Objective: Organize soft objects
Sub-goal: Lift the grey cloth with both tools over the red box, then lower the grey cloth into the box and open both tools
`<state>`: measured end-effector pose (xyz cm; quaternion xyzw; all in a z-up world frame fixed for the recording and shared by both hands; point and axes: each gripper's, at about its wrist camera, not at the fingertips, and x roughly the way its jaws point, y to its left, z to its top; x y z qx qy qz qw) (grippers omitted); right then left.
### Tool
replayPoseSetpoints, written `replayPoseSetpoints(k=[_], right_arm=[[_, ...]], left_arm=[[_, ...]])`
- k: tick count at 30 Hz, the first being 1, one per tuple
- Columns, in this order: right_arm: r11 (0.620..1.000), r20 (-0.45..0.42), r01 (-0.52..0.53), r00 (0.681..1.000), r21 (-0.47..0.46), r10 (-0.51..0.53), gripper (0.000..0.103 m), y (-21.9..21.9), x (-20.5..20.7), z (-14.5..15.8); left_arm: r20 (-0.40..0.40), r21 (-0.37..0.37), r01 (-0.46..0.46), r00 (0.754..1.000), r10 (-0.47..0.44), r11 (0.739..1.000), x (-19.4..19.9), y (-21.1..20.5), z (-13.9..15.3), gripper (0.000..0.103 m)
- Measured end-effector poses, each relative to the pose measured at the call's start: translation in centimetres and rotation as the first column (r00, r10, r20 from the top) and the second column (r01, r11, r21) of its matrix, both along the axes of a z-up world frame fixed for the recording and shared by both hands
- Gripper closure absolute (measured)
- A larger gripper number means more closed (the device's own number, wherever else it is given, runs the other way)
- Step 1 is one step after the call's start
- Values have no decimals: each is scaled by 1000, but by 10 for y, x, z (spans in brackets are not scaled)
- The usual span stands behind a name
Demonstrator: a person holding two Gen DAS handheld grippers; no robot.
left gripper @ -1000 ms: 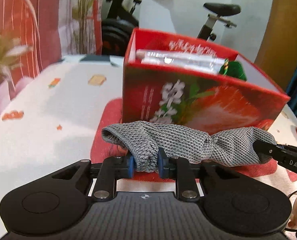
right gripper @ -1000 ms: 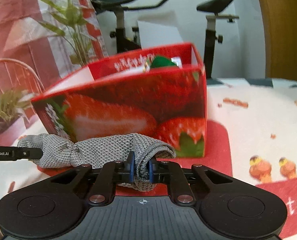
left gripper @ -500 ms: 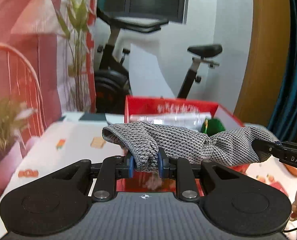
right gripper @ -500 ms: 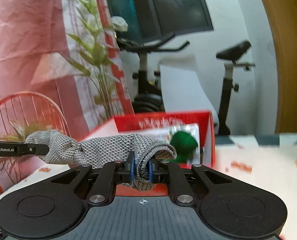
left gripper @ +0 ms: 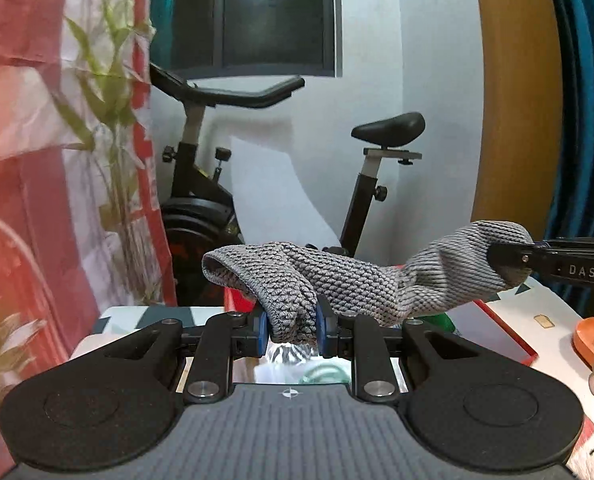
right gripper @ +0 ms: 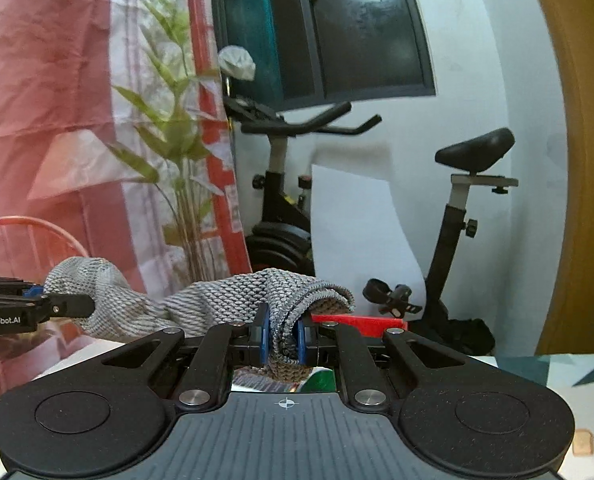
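Both grippers, left [left gripper: 291, 329] and right [right gripper: 284, 339], clamped on grey knit cloth [left gripper: 349, 284]; red box [left gripper: 505, 336] mostly hidden beneath.

Right tongs [right gripper: 283, 338] clamped on one end of grey knit cloth [right gripper: 217, 304]; left tongs [right gripper: 63, 306] pinch other end. Cloth sags between, above red box [right gripper: 361, 323]. Exercise bike [right gripper: 449, 220] behind.

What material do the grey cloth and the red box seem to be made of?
Grey cloth: knitted or woven textile, matte; a coarse honeycomb mesh shows, and it sags between the left gripper and right gripper. Red box: probably glossy cardboard, judging by its thin, straight wall.
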<state>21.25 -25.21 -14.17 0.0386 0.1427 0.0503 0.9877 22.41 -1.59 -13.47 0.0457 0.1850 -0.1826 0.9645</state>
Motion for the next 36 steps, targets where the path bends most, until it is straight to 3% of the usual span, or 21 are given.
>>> replayPoseSetpoints(k=[4, 7, 11, 16, 22, 26, 29, 33, 36], right_arm=[[1000, -47, 9, 999, -21, -10, 92, -3, 41, 0], [996, -89, 0, 996, -86, -8, 92, 2, 73, -3], [990, -173, -12, 985, -139, -13, 92, 6, 109, -17], [992, -310, -32, 951, -124, -8, 92, 4, 135, -41], [999, -429, -26, 903, -24, 13, 92, -7, 154, -51], [1000, -479, -16, 878, -7, 11, 92, -12, 164, -59], [1000, -506, -20, 863, -4, 15, 92, -12, 170, -62], [1000, -538, -15, 843, -17, 4, 92, -11, 176, -66], [998, -555, -29, 832, -58, -8, 91, -5, 178, -69]], left_arm=[[-18, 92, 10, 1000, -8, 996, 36, -22, -7, 79], [-37, 153, 32, 999, -27, 988, 61, -38, -14, 79], [-106, 214, 65, 993, -43, 975, 90, -55, -31, 79], [-244, 202, 112, 968, -60, 973, 114, -60, -57, 79], [-317, 217, 162, 944, -88, 963, 126, -62, -69, 79], [-380, 184, 156, 922, -76, 970, 139, -57, -74, 79], [-388, 183, 157, 919, -75, 971, 138, -56, -76, 78], [-382, 182, 145, 922, -66, 973, 139, -55, -76, 70], [-382, 175, 137, 922, -62, 975, 140, -55, -72, 53]])
